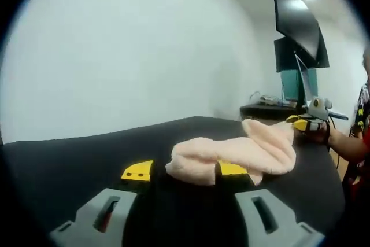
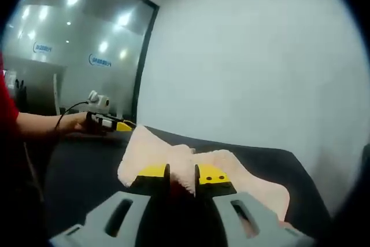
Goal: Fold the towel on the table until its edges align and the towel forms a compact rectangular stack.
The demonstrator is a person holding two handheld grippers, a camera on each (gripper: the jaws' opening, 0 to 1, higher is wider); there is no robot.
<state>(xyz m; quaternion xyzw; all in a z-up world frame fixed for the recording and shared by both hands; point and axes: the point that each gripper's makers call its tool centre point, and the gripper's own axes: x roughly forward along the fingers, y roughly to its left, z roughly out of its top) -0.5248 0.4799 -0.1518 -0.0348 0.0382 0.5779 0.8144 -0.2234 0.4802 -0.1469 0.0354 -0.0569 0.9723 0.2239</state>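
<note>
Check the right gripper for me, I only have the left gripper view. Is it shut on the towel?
Observer: Yes. The right gripper has its jaws nearly closed, with a fold of the towel pinched between them.
Operator: Rest of the towel on that side?
Observer: It trails to that view's right and lies low on the table.
Operator: Where's the left gripper from there?
Observer: The left gripper is at the towel's raised far corner, held by a hand.
</note>
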